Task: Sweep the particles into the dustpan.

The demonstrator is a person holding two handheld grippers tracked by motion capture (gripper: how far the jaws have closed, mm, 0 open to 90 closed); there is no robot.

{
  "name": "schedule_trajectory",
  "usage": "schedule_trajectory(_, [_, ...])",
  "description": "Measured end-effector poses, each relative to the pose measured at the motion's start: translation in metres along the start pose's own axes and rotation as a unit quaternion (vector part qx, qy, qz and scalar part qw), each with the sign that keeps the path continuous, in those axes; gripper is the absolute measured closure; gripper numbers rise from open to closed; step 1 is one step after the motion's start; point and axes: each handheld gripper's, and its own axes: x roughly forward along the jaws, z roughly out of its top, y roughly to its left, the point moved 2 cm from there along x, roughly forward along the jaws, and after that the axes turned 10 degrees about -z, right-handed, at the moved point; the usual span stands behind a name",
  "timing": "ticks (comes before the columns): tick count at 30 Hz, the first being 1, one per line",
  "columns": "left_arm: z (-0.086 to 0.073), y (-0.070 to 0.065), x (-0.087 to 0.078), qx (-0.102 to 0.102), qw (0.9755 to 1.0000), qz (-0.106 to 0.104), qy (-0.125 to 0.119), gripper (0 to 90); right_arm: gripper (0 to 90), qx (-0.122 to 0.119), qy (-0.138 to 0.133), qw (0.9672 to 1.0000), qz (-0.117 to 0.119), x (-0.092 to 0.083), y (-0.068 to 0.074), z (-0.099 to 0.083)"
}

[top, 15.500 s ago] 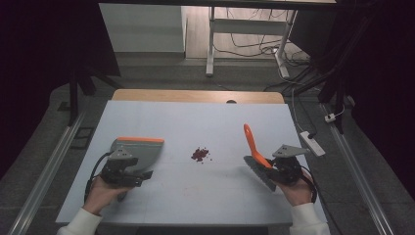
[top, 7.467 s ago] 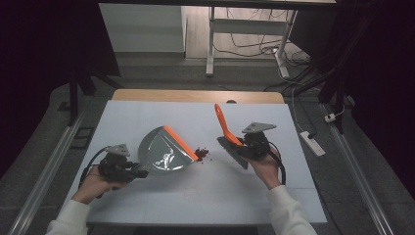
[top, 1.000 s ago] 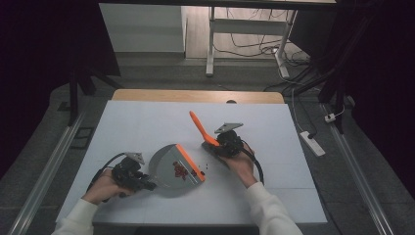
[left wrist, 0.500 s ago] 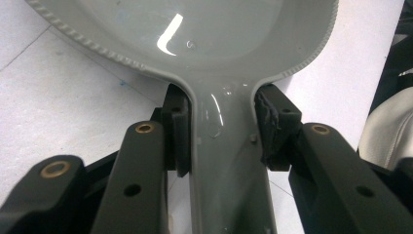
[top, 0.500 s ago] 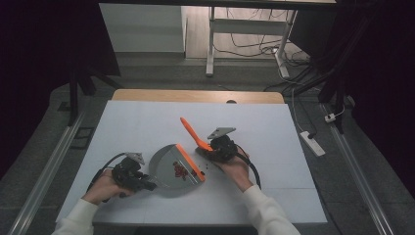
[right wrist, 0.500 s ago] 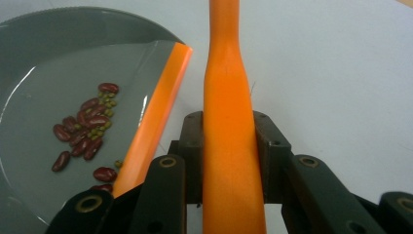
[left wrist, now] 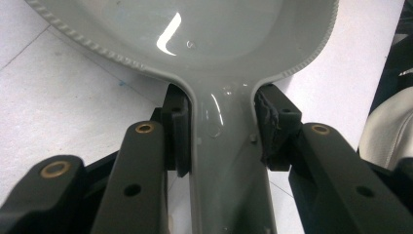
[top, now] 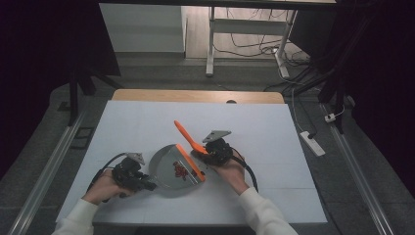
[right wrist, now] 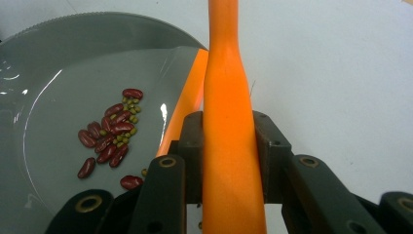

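Note:
A grey dustpan [top: 166, 161] with an orange front lip [top: 192, 165] rests on the white table [top: 274, 147]. My left gripper [top: 146, 184] is shut on its grey handle [left wrist: 226, 165], with a pad pressed against each side. Several red beans and small green ones [top: 180, 170] lie inside the pan [right wrist: 53, 87], also seen as a loose cluster of beans [right wrist: 109, 136]. My right gripper [top: 206, 151] is shut on the orange brush handle [right wrist: 229, 122], just right of the lip. The handle [top: 185, 133] slants up and to the left. The brush head is hidden.
A wooden strip [top: 195, 95] runs along the table's far edge. A white power strip [top: 311, 143] and cables lie on the floor to the right. Bare tabletop [top: 137, 122] spreads beyond and to either side of the pan.
My right gripper has shifted left with the orange brush, closer to the pan's lip. The left gripper and the dustpan have stayed put.

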Motion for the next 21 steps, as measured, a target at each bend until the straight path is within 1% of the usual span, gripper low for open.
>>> schedule_trajectory(2, [0.0,0.0,0.0,0.0,1.0,0.0,0.001,61.6,69.9,0.006,-0.002,1.0,0.005,0.0,0.002,0.0])
schedule_trajectory(8, [0.0,0.0,0.0,0.001,1.0,0.0,0.001,61.6,69.9,0.008,-0.009,0.9999,0.006,0.002,0.008,0.001])
schedule_trajectory(10, [0.0,0.0,0.001,0.001,1.0,0.0,0.001,61.6,69.9,0.015,-0.011,0.9997,0.016,0.003,0.01,0.002])
schedule_trajectory(12, [0.0,0.0,0.001,0.001,1.0,0.0,0.001,61.6,69.8,0.015,-0.014,0.9996,0.017,0.003,0.014,0.003])
schedule_trajectory(13, [0.0,0.0,0.001,0.001,1.0,0.0,0.001,61.6,69.8,0.019,-0.016,0.9995,0.02,0.004,0.016,0.003])
schedule_trajectory(16, [0.0,0.0,0.001,0.001,1.0,0.001,0.002,61.6,69.9,0.04,-0.029,0.9979,0.043,0.004,0.018,0.004])
schedule_trajectory(17, [0.0,0.0,0.001,0.001,1.0,0.001,0.002,61.6,70.0,0.051,-0.034,0.9963,0.059,0.004,0.02,0.006])
schedule_trajectory(18, [0.0,0.0,0.001,0.001,1.0,0.001,0.002,61.6,70.0,0.051,-0.034,0.9963,0.059,0.004,0.02,0.006])
schedule_trajectory(19, [0.0,0.0,0.001,0.002,1.0,0.001,0.001,61.6,70.0,0.052,-0.036,0.9959,0.064,0.004,0.021,0.006])
schedule_trajectory(20, [0.0,0.0,0.0,0.002,1.0,0.001,0.001,61.6,70.0,0.05,-0.042,0.9951,0.074,0.002,0.024,0.008])
schedule_trajectory(21, [0.0,0.0,0.001,0.002,1.0,0.001,0.001,61.6,70.0,0.05,-0.042,0.9951,0.074,0.002,0.024,0.008])
